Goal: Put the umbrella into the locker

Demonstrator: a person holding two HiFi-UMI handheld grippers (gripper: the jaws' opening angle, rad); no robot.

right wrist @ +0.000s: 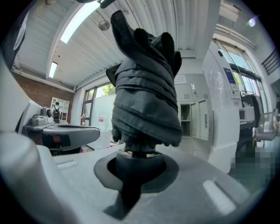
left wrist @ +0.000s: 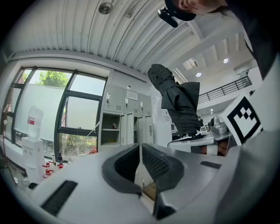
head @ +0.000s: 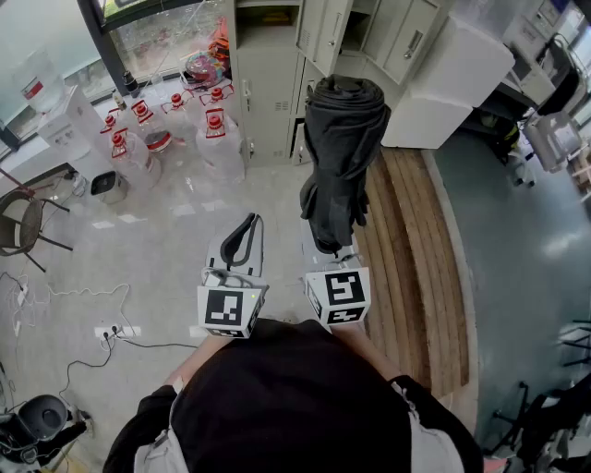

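A folded black umbrella (head: 342, 148) stands upright in my right gripper (head: 331, 245), which is shut on its handle. In the right gripper view the umbrella (right wrist: 146, 96) fills the middle, and the right gripper (right wrist: 135, 164) clasps its dark handle base. My left gripper (head: 242, 236) is level beside it on the left, shut, with nothing in it. Its ribbed pads (left wrist: 153, 159) meet at the tips, and the umbrella (left wrist: 179, 100) rises to its right. The grey lockers (head: 268, 74) stand ahead. One compartment (left wrist: 109, 127) is open, and further doors (head: 323, 28) hang ajar.
Several water jugs with red caps (head: 212, 129) stand on the floor left of the lockers. A wooden pallet (head: 416, 259) lies to the right, with a white cabinet (head: 443, 83) beyond it. A chair (head: 23, 226) and a power strip with cables (head: 111, 331) are at the left.
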